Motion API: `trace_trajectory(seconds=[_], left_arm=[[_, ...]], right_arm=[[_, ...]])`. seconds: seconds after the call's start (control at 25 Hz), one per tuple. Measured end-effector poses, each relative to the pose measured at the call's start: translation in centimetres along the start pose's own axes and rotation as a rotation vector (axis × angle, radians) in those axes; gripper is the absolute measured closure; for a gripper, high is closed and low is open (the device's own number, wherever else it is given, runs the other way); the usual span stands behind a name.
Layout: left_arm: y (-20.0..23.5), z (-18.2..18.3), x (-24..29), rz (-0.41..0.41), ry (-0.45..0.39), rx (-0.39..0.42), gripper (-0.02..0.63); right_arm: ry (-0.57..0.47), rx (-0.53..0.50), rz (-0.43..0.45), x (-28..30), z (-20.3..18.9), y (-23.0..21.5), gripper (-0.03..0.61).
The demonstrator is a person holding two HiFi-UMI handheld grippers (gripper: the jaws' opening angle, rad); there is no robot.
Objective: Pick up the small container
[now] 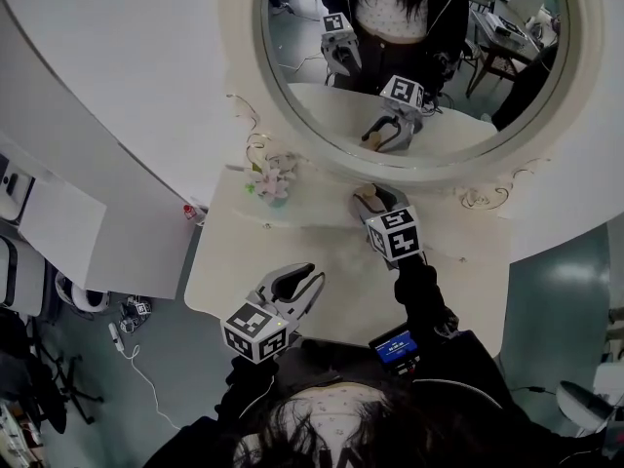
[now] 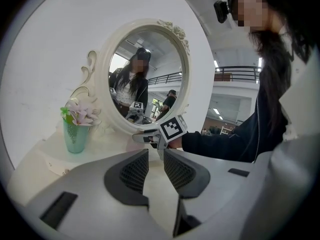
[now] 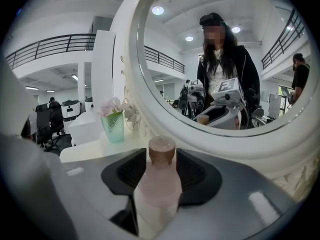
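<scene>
Between jaws of right gripper (image 3: 161,165) stands small container (image 3: 159,190).

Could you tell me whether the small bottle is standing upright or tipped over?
Upright: the small bottle stands straight, brown cap on top, between the open jaws of the right gripper.

A small, pale pink bottle (image 3: 159,181) with a brown cap stands upright on the white tabletop (image 3: 97,148), just in front of the round mirror (image 3: 172,44), its cap reflected in the glass.
</scene>
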State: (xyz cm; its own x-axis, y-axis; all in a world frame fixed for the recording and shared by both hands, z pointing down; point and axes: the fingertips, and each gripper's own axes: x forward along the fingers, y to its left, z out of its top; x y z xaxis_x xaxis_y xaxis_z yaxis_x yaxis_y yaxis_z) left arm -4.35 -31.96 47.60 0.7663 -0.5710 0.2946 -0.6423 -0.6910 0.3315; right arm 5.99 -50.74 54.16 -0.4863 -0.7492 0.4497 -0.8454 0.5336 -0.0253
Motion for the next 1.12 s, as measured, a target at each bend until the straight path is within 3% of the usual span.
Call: trace_trajectory(seconds=[0.32,1.12], left_arm=[[0.7,-0.5,-0.4,0.018,0.001,-0.014,0.532],[1.1,-1.5,-1.8,0.043,0.019,-0.028,0.531]], right_arm=[[-0.042,0.002,-0.023,-0.1,0.2,-0.2,0.397],[-0.032,0.066,-0.027,-0.6,0.3,-0.4,0.428]])
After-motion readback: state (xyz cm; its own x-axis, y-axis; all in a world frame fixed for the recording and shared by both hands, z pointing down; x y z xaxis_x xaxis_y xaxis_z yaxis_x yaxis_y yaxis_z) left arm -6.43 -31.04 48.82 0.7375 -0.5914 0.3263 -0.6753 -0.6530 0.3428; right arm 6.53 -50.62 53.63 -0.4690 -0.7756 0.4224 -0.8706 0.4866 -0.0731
